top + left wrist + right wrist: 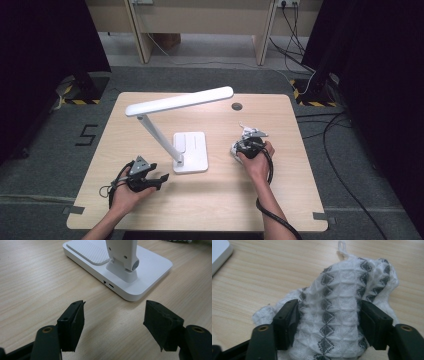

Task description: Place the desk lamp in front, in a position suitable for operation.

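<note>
Right claw (329,322) down over a crumpled white cloth (342,307) with grey diamonds on the pale wooden bench (210,205), jaws flanking the bunched fabric, pads at its sides; firm grip impossible to tell. Left claw (113,325) wide open and empty, just short of the white desk lamp (140,272) base.

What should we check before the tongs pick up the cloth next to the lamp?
1. Cloth sits between the right tongs: ok.
2. Pads pressing firmly on the cloth: cannot tell.
3. Left tongs open with nothing between them: ok.
4. Left tongs apart from the lamp base: ok.
5. Cloth apart from the lamp base: ok.
6. Cloth's loop lies free on the table: ok.
</note>
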`<state>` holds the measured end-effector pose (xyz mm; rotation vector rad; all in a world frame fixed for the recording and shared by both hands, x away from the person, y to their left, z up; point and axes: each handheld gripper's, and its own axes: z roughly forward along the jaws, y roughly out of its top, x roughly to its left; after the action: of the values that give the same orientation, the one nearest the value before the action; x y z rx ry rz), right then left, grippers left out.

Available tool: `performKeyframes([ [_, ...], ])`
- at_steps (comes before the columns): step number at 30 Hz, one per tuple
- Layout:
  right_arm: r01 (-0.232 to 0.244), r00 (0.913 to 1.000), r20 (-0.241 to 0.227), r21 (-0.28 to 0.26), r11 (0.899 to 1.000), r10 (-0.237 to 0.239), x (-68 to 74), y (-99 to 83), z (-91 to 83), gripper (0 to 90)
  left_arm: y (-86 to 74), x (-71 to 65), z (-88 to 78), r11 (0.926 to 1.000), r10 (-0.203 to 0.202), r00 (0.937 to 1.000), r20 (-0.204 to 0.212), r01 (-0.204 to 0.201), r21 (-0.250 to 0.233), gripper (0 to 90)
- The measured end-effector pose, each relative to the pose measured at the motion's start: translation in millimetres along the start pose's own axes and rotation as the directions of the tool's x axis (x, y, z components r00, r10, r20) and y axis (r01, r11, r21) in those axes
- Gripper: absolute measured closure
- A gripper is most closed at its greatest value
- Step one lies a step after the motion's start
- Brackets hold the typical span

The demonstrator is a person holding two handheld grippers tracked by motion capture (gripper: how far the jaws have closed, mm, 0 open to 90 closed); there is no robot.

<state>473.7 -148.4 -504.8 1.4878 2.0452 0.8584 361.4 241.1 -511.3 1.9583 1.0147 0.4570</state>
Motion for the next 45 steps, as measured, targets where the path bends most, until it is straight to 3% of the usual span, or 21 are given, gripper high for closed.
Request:
performKeyframes([
  [8,0.025,0.9989,-0.039,-0.002,1.000,-0.025,4.4,-3.2,-5.8,66.1,-3.9,-3.1,-2.8,0.9999,0.012,0.9999,0.008,-0.012,0.007,33.1],
  [15,0.065,0.9956,-0.068,0.007,0.998,-0.065,11.5,-7.0,-14.9,69.8,-4.5,-7.2,-5.7,0.9999,0.013,0.9997,0.019,-0.013,0.003,33.7],
  [20,0.118,0.9871,-0.108,-0.009,0.993,-0.118,23.0,-11.1,-26.4,70.2,-3.5,-10.4,-8.7,0.9997,0.026,0.9995,0.019,-0.026,-0.004,33.7],
  [31,0.205,0.9600,-0.178,-0.075,0.976,-0.216,51.9,-20.1,-60.6,70.2,0.6,-16.2,-14.2,0.9992,0.032,0.9991,0.027,-0.031,-0.026,32.5],
  [45,0.296,0.9092,-0.265,-0.131,0.946,-0.321,96.1,-40.0,-85.1,70.2,14.7,-26.2,-13.1,0.9983,0.042,0.9970,0.065,-0.039,-0.044,31.8],
])
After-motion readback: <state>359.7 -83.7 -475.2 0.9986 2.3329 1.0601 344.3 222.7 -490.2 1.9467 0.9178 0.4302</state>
